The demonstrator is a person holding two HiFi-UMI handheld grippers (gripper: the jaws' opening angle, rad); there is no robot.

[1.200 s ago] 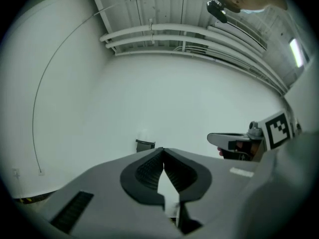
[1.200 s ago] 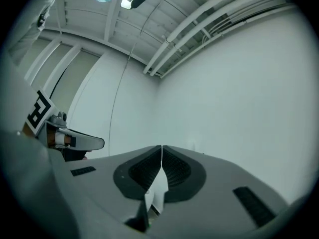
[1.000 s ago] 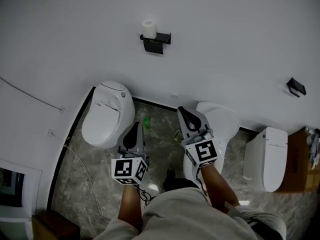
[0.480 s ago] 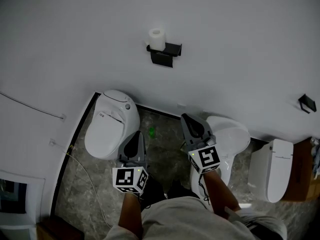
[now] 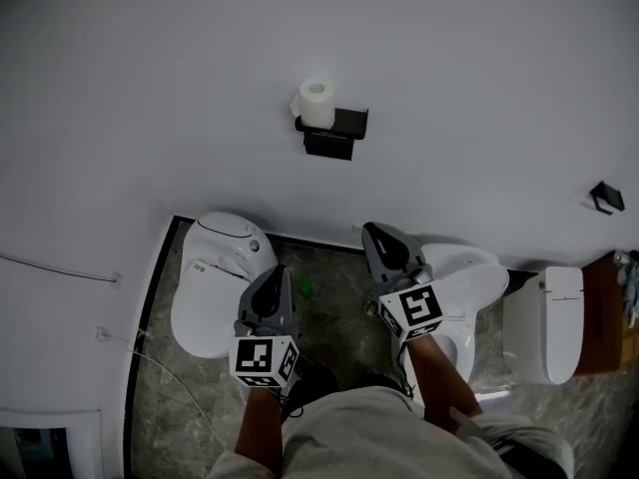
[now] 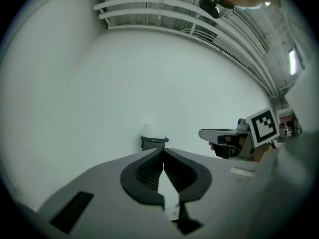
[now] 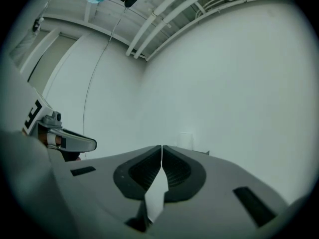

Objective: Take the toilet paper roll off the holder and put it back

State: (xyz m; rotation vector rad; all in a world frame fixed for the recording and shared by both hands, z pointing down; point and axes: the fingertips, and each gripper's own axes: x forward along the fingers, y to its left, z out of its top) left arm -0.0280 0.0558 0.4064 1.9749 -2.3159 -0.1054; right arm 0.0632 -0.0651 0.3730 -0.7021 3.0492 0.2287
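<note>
Jaws are meeting tip to tip on the left hand-held gripper (image 5: 277,272) and on the right hand-held gripper (image 5: 371,230), and neither is carrying anything; each one's own view is showing the pads pressed together on air. Both are sitting in the lower middle of the head view, over the floor (image 5: 334,302) between two toilets (image 5: 215,277), and both are pointing up the frame at the wall (image 5: 449,68).

Further up, well apart from either tip, the holder (image 5: 337,133) is hanging on that wall in the upper middle of the frame. The roll (image 5: 317,103) is standing on its left end, long axis upright, core hole facing the ceiling, so the task is not yet begun.

The roll is lying up the frame and between the two, a little right of the left one's line and a little left of the right one's. In the left gripper view it is showing just left of the closed tips (image 6: 163,151), almost dead ahead; in the right gripper view it is sitting faintly to the right of them (image 7: 161,147). The right tip is reaching somewhat higher in the head view, so it is probably nearer, though the left is lining up straighter.
</note>
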